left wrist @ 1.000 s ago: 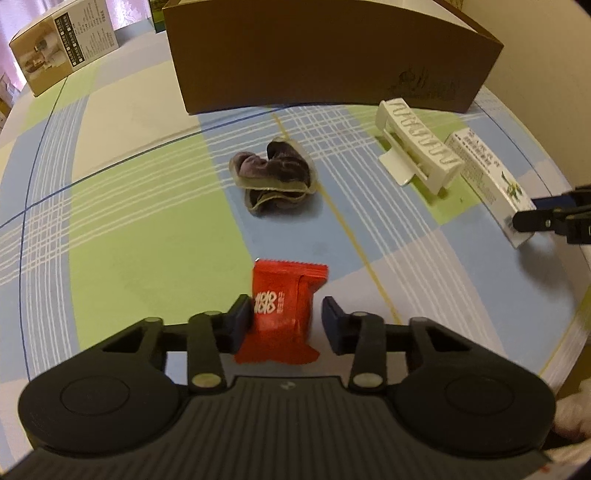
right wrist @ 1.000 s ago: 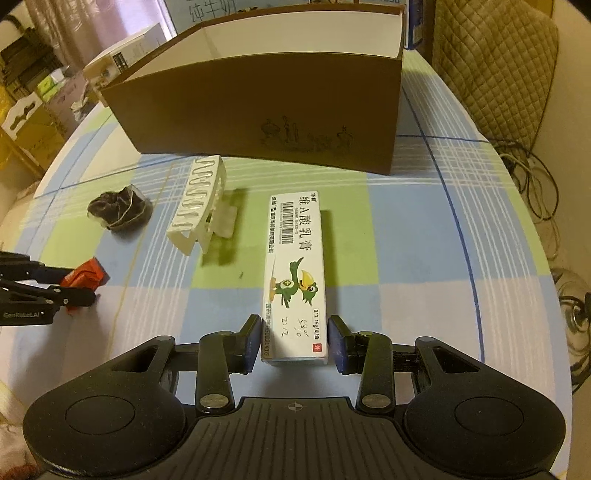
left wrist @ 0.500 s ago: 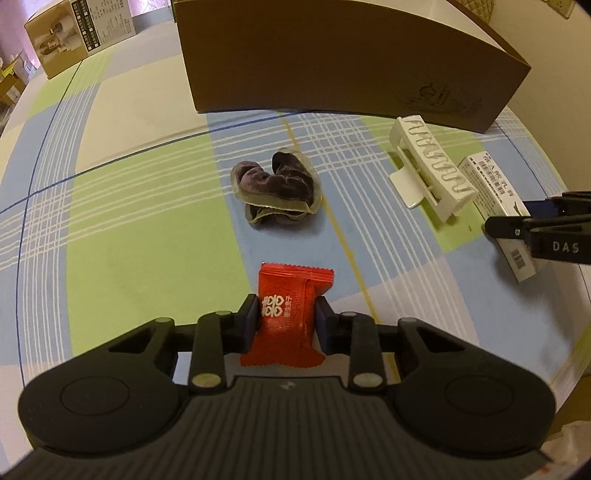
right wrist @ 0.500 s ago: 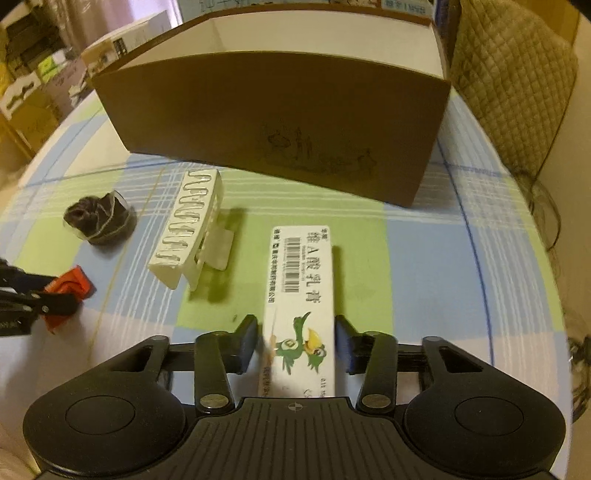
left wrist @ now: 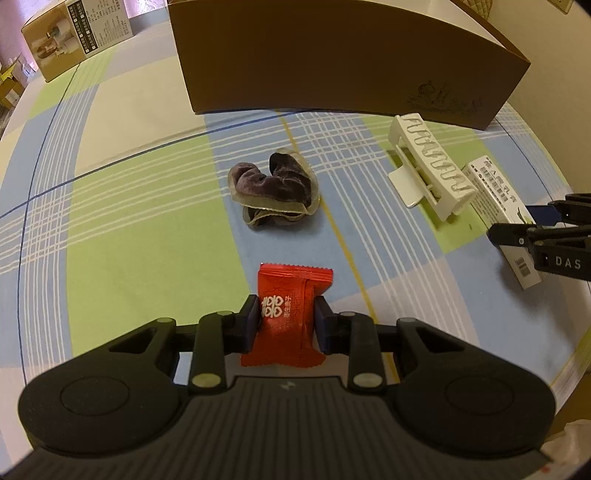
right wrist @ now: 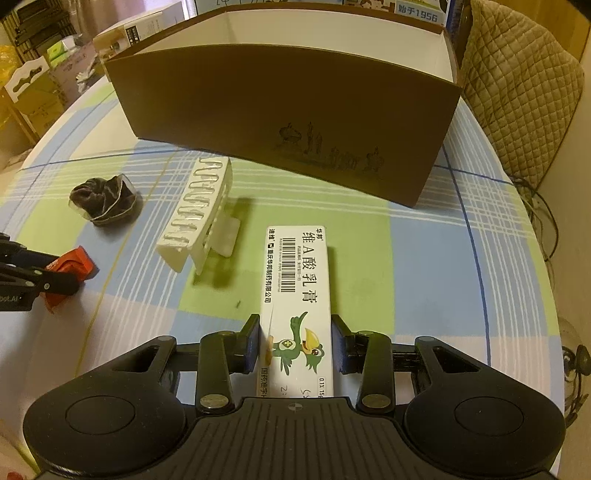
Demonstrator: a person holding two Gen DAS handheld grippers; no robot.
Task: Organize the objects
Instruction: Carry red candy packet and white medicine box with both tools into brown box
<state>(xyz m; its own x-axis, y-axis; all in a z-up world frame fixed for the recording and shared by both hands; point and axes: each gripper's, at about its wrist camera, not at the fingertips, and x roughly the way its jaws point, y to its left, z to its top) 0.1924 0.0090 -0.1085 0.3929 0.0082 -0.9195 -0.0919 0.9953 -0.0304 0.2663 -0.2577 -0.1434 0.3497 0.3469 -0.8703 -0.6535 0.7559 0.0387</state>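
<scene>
My left gripper (left wrist: 286, 317) is shut on a red candy packet (left wrist: 290, 310) and holds it just above the checked tablecloth; the packet also shows in the right wrist view (right wrist: 72, 264). My right gripper (right wrist: 295, 341) is shut on a white ointment box (right wrist: 297, 291) with a green bird print, also visible in the left wrist view (left wrist: 498, 201). A dark velvet scrunchie (left wrist: 275, 188) and a white plastic rack (left wrist: 430, 170) lie on the cloth ahead. A large brown open box (right wrist: 288, 107) stands behind them.
A printed carton (left wrist: 77, 35) stands at the far left of the table. A quilted chair back (right wrist: 517, 85) is beyond the table's right edge, with cables on the floor. Stacked cartons (right wrist: 33, 81) sit off the table's left side.
My left jaws closed onto the red packet and lifted it slightly. My right jaws closed onto the ointment box, sliding further along it, and both views drew nearer the brown box.
</scene>
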